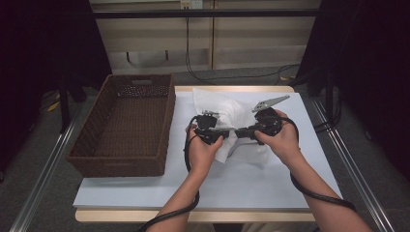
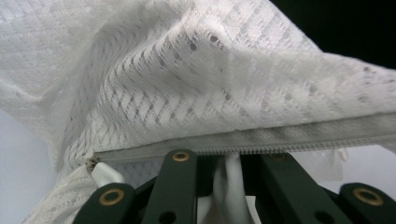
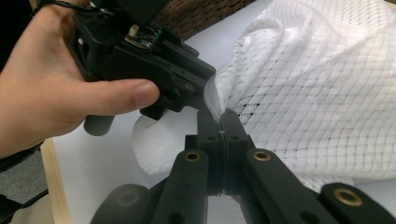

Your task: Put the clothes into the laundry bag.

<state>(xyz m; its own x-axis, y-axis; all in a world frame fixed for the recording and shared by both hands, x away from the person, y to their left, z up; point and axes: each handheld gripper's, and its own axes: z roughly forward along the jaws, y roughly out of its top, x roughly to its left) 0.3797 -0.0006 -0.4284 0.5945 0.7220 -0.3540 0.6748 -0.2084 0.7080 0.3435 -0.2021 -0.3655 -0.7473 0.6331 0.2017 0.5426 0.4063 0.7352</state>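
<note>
Basket: at the far left of the table (image 1: 270, 191) we see a brown woven basket (image 1: 126, 124), long side running near to far, with a handle slot in its far wall. It stands just beside the left edge of the white table top.

Left hand: our left hand (image 1: 203, 152) comes in from the near edge and holds the left gripper (image 1: 223, 131), which points right toward the middle of the table. In the right gripper view we see this hand (image 3: 51, 88) wrapped around the black body, thumb along its side.

Left gripper: its jaws are pressed nearly together on the white mesh bag (image 2: 196, 84). In the left gripper view the zipper (image 2: 261, 140) of the bag runs across just above the jaws, and white fabric is bunched between them.

Bag: the white mesh bag (image 1: 227, 121) lies in the middle of the table, to the right of the basket and apart from it, its far part spread toward the far edge. Its near edge is lifted between the two grippers.

Right gripper: the right gripper (image 3: 224, 122) points left, facing the left one, tip close to tip. Its jaws are pressed together and pinch a thin edge of the bag (image 3: 317, 93).

Right hand: our right hand (image 1: 280, 140) holds that gripper from the near right, a black cable trailing along the forearm.
</note>
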